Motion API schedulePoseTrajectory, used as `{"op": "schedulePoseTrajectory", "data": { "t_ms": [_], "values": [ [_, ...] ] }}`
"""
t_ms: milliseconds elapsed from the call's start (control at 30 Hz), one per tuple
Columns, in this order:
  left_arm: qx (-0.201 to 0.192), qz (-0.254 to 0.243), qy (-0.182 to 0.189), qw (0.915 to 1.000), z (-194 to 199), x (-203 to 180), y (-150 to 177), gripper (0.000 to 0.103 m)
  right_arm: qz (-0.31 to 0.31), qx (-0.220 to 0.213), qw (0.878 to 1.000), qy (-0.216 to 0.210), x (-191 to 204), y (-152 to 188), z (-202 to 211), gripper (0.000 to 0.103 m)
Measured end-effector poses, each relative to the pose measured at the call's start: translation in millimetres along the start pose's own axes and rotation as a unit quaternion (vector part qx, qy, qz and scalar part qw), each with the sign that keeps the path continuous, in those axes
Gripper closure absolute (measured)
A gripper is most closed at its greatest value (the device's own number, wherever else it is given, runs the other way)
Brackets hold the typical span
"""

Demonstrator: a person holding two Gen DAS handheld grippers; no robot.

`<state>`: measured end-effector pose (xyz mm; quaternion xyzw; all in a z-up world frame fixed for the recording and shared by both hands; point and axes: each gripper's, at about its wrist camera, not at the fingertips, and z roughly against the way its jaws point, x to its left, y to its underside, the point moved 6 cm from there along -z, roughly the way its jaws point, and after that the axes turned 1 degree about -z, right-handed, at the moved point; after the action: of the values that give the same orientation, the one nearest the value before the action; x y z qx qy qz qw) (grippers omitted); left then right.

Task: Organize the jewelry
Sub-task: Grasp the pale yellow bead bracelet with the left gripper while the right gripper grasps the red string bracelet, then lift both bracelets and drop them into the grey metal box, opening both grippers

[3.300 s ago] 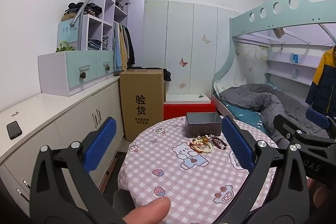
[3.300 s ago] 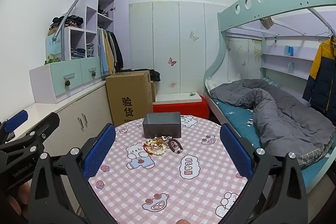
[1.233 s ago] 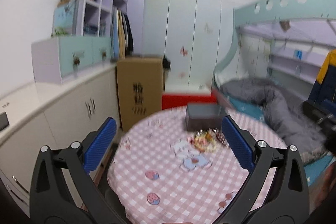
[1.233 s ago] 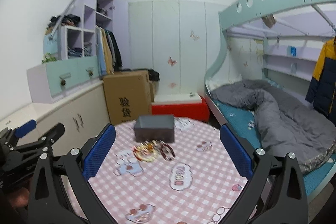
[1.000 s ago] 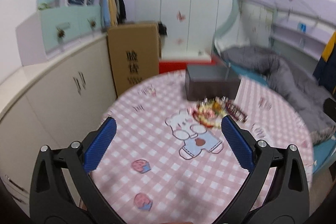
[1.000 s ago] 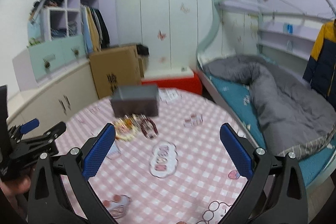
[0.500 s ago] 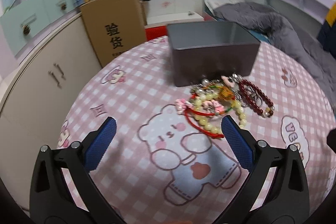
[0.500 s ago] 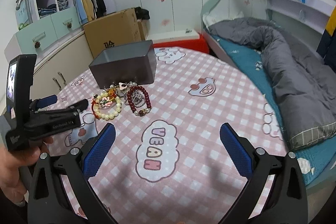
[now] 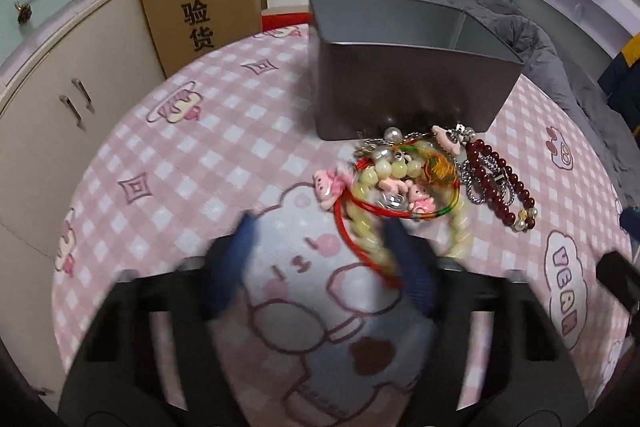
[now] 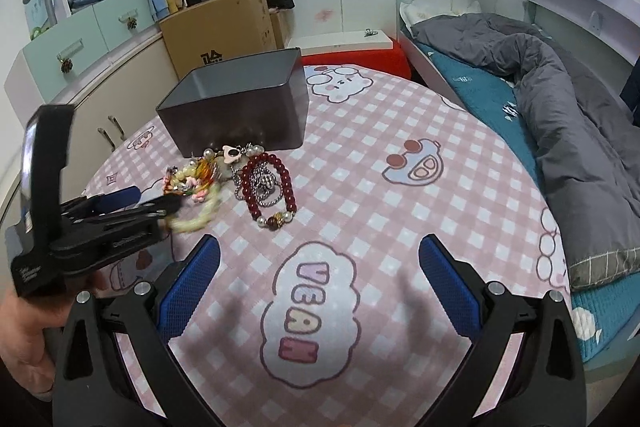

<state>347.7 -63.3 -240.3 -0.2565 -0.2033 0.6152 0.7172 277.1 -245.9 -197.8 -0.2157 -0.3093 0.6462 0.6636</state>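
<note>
Left gripper (image 10: 160, 205) reaches pale bead bracelet (image 9: 372, 227) (own view blurred).

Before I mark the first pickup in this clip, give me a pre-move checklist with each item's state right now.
1. Gray box open at the top, ready to receive: ok; a divider shows inside.
2. Jewelry on the table, outside the box: ok; the pile lies right in front of it.
3. Left gripper at the pale bead bracelet: ok; its fingers are blurred, right one at the strand.
4. Bracelet gripped: cannot tell; blur hides contact.
5. Bracelet free of the red cord: not ok; the two overlap.
6. Right gripper open and clear of the dark red bead bracelet: ok; it holds nothing.
</note>
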Motion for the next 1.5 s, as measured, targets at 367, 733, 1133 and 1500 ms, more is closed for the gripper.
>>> {"op": "schedulePoseTrajectory", "data": {
  "t_ms": [367,733,1133,1500],
  "values": [
    [0.004,0.005,0.034,0.9994,7.7,19.9,6.7,0.025,0.046,0.019,0.998,-0.042,35.0,-16.1,-22.3,0.008],
    [-0.002,-0.004,0.06,0.9982,28.5,45.7,28.5,0.092,0.159,0.04,0.977,-0.134,113.2,-18.0,-53.0,0.038],
    [-0.002,0.014,0.056,0.9984,37.6,66.3,41.7,0.091,0.242,0.076,0.957,-0.14,146.5,0.3,-75.0,0.054],
    [-0.012,-0.003,0.05,0.9987,38.1,57.3,41.7,0.089,0.327,0.032,0.936,-0.128,166.0,1.7,-74.8,0.079]
  ]
}}
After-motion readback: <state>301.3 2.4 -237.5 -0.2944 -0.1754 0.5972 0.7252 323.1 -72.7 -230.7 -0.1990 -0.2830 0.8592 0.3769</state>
